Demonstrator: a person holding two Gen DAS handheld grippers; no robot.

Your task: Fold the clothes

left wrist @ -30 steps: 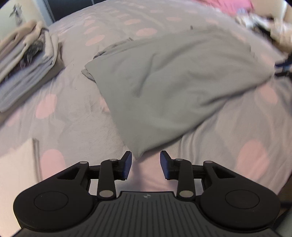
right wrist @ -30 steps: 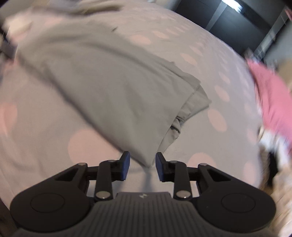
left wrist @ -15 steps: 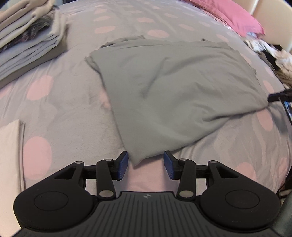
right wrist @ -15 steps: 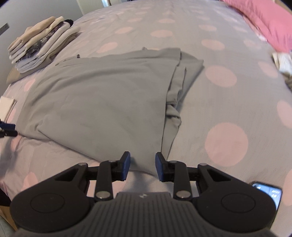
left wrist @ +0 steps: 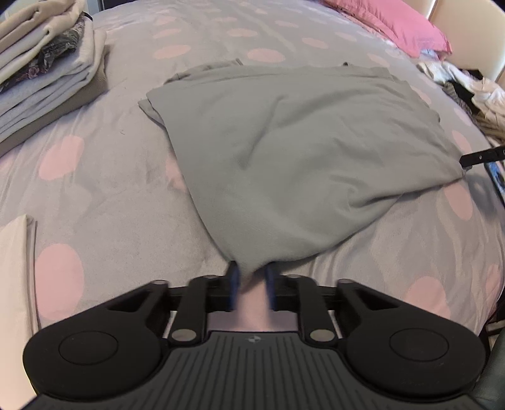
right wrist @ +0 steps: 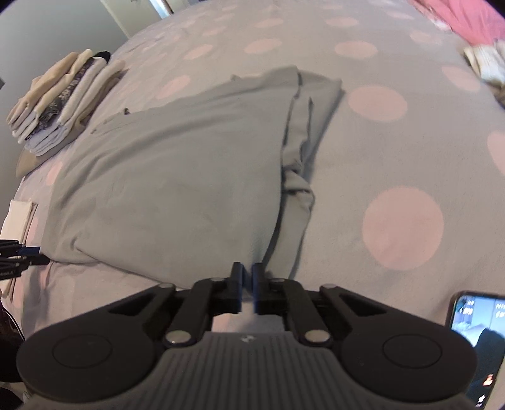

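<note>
Since a second ago both pairs of jaws have drawn in from standing apart beside the near corners of the flat grey cotton garment; the left gripper is closing now, its blue pads blurred, with the garment's near corner bunched between them; the right gripper has come together on the other near corner, the cloth pinched in the narrow slit between its pads; the garment lies spread on the grey bedspread with pink round spots, one sleeve folded along its edge; a stack of folded beige and pale clothes sits well apart at the bed's far left; a pink pillow lies at the head; a lit phone rests just beside the right gripper.
</note>
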